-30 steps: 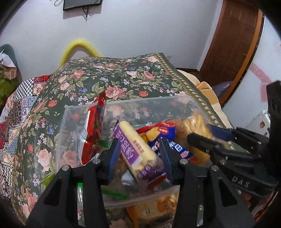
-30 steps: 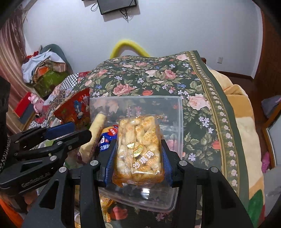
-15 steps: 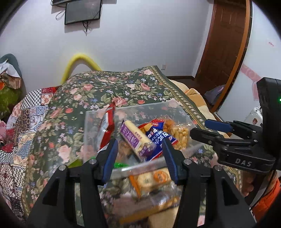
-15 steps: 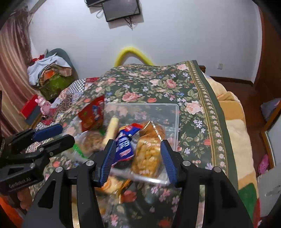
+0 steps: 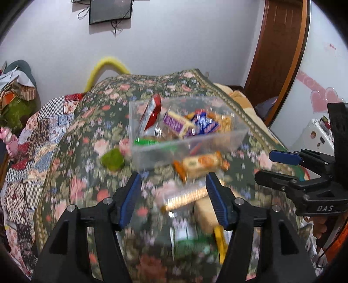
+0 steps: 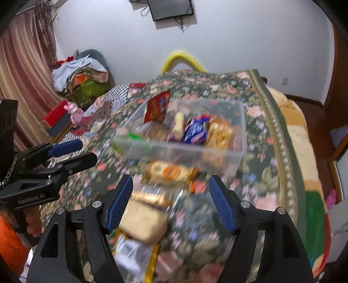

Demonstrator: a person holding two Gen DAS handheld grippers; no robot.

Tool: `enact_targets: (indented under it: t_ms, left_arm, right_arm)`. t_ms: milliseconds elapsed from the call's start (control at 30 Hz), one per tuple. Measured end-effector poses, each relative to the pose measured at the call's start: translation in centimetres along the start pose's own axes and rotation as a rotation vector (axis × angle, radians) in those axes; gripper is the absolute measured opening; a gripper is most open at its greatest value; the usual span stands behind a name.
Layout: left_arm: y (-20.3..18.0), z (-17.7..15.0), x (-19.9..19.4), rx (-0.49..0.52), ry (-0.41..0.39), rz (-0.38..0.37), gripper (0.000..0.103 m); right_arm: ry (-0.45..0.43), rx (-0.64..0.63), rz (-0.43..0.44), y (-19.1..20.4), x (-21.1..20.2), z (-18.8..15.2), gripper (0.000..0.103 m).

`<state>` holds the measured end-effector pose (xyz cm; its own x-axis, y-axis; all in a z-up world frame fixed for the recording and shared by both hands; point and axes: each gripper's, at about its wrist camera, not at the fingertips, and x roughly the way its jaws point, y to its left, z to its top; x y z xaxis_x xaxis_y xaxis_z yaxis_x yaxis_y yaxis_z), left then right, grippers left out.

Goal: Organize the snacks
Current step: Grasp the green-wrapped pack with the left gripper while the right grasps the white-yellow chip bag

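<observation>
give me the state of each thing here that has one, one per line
left tool: open, empty
right tool: open, empty
clear bin: lidless, holds several snacks
red packet: standing upright in the bin
orange-label packet: lying on the bedspread outside the bin
tan packet: lying outside the bin
wall screen: off

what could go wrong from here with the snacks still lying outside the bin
1. The loose snacks sit close together: the orange-label pack, the brown bar and the pale pack nearly touch, so the open right gripper might catch two at once.
2. The clear bin is already crowded, and the red packet sticks up above its rim, so adding more could tip it out.
3. The left gripper hovers over the same pile, so the two could collide.
</observation>
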<state>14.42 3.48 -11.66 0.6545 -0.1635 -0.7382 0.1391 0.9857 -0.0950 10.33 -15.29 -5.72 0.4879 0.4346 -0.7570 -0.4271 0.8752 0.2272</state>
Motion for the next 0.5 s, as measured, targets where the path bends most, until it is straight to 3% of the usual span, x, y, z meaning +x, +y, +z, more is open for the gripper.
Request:
enact_targets:
  t_ms: [233, 500]
  left_arm:
    - [0.5, -4.9, -0.2, -0.008, 0.083, -0.001, 0.063]
    - [1.0, -8.1, 0.7, -0.067, 0.146, -0.036, 0.063]
  right_arm:
    - [0.055, -0.009, -0.001, 2.2, 0.5, -3.9, 0.071]
    - [0.155, -0.007, 0.012, 3.6, 3.0, -7.1, 0.074]
